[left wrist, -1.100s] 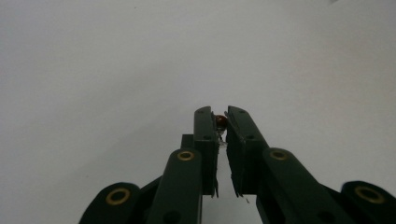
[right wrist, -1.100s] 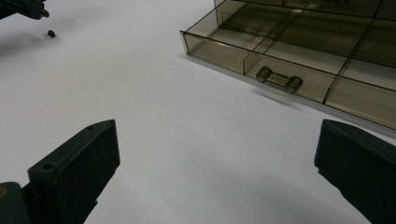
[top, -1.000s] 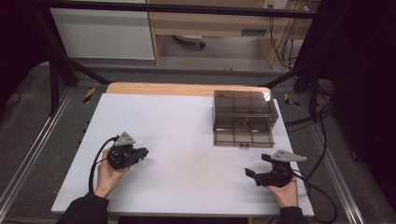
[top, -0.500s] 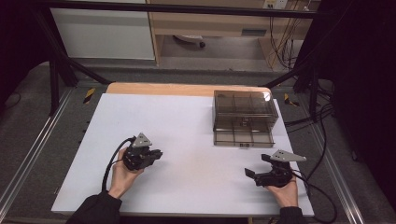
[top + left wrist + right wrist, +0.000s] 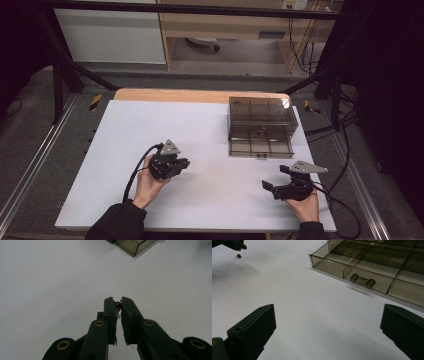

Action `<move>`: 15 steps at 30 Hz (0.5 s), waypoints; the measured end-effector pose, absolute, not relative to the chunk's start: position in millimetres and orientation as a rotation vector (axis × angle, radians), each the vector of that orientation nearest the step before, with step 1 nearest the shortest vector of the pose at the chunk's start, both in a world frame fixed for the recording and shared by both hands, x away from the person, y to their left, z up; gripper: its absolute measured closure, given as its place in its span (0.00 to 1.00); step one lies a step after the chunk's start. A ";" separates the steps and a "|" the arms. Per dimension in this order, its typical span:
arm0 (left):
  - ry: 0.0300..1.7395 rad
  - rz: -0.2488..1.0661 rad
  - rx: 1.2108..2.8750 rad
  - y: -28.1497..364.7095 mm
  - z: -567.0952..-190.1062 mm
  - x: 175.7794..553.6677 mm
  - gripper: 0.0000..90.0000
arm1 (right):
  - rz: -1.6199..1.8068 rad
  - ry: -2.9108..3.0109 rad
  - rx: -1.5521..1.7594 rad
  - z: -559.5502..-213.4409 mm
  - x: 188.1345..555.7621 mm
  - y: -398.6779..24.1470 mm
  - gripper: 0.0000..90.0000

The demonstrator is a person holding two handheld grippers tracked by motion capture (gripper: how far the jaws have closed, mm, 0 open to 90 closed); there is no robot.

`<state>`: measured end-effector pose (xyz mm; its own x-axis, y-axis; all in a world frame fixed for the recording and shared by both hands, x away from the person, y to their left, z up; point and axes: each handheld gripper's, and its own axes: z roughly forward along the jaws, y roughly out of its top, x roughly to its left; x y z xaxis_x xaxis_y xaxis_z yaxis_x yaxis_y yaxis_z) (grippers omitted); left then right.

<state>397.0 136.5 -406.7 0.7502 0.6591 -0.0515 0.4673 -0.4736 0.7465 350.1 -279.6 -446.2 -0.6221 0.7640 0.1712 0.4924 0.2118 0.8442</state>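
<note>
Left gripper (image 5: 183, 163): held in the left hand (image 5: 147, 184) over the left-centre of the white bench (image 5: 115, 150); a black cable is trailed from it toward the sleeve.
Left fingers (image 5: 110, 312): almost pressed together, with a small dark-red round bead (image 5: 118, 304) pinched at their tips, as is seen in the left gripper view.
Second bead (image 5: 238, 256): another small dark-red bead is seen in the right gripper view, lying on the bench just beside the far left gripper.
Smoky transparent plastic organiser box (image 5: 260, 125): set on the right half of the bench, toward the far edge, well apart from both grippers; its drawer with divided compartments is pulled out toward the person.
Drawer handle (image 5: 362, 281): a small clear bar on the drawer front.
Right gripper (image 5: 278, 178): held in the right hand (image 5: 303, 202) near the bench's front right corner.
Right fingers (image 5: 254, 330): spread wide, with nothing between them.
</note>
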 end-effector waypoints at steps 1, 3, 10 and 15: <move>0.843 0.307 2.154 133.9 -406.5 397.7 0.91 | 1.369 2.208 1.184 -446.2 350.1 -279.6 0.01; 0.841 0.306 2.154 128.8 -406.3 399.1 0.91 | 1.367 2.208 1.182 -446.3 350.3 -279.6 0.01; 0.836 0.296 2.153 112.3 -405.0 403.9 0.91 | 1.362 2.213 1.182 -446.6 350.3 -279.2 0.01; 0.825 0.299 2.158 97.0 -402.4 408.6 0.91 | 1.363 2.213 1.182 -446.4 350.0 -279.4 0.01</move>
